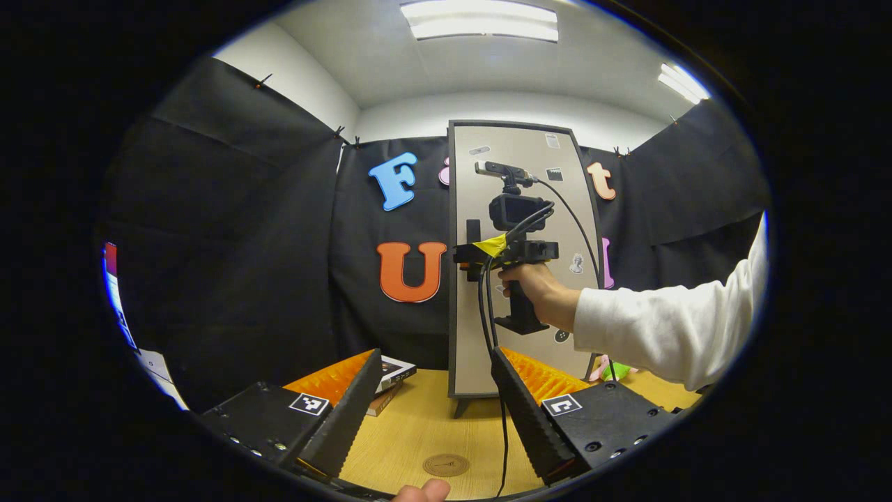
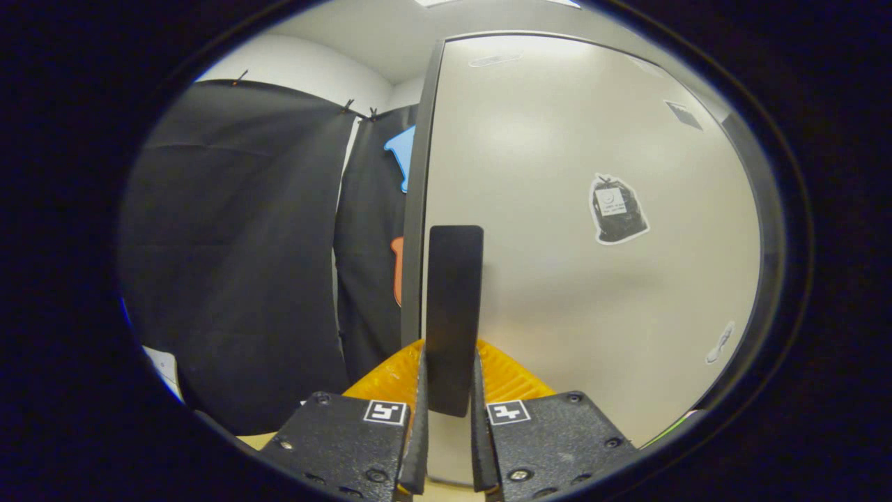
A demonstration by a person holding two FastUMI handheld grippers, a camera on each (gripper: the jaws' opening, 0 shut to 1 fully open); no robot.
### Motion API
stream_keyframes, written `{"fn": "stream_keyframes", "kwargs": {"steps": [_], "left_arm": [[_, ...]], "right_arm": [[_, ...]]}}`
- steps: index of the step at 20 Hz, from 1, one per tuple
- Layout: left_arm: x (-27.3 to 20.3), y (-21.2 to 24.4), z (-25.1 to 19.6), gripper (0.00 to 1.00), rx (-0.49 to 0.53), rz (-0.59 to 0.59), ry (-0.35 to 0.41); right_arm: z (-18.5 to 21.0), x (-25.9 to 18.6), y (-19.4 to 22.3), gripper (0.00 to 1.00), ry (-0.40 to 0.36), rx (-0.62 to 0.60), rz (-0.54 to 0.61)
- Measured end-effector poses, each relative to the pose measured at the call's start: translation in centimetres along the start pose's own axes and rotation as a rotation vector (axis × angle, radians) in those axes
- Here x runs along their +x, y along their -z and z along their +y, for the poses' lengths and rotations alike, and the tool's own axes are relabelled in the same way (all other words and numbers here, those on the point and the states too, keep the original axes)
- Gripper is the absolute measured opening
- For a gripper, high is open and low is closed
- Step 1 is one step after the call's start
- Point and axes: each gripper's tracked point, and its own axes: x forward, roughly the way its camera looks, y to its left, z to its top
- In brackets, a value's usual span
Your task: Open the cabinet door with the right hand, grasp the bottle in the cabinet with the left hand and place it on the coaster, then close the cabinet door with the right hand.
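Recording booth set up inside an office-type room, not a home. Black cloth wall (image 1: 265,230) pinned up on three sides with small clips along its top edge; plain white room wall (image 1: 293,77) and white ceiling above it, with flat fluorescent ceiling panels (image 1: 481,21) overhead. Wooden desk (image 1: 418,425) serves as the work surface. A tall narrow beige cabinet (image 1: 519,209) stands at the far side of the desk as a prop, small stickers on its door. Books (image 1: 390,380) stacked far left on the desk, a round coaster (image 1: 446,465) near. A cabled handheld camera rig (image 1: 512,244) held by a person's white-sleeved arm suggests data collection.
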Motion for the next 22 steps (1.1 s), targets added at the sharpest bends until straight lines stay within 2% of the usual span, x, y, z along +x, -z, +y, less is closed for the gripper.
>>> {"fn": "stream_keyframes", "kwargs": {"steps": [5, 12, 18, 22], "left_arm": [[0.2, 0.5, 0.5, 0.95, -0.010, 0.009, -0.011], [-0.3, 1.3, 0.0, 0.95, -0.025, 0.018, -0.002], [-1.4, 0.5, -2.2, 0.95, -0.029, 0.011, 0.049], [-1.5, 0.7, -4.6, 0.95, -0.034, 0.017, 0.107]], "right_arm": [[1.0, -2.5, 0.0, 0.28, -0.035, 0.010, 0.000], [1.3, -10.7, -0.4, 0.28, -0.133, 0.022, 0.005], [-0.5, -18.3, -0.6, 0.28, -0.159, 0.039, 0.010], [-2.9, -23.1, -0.8, 0.28, -0.133, 0.036, 0.004]]}}
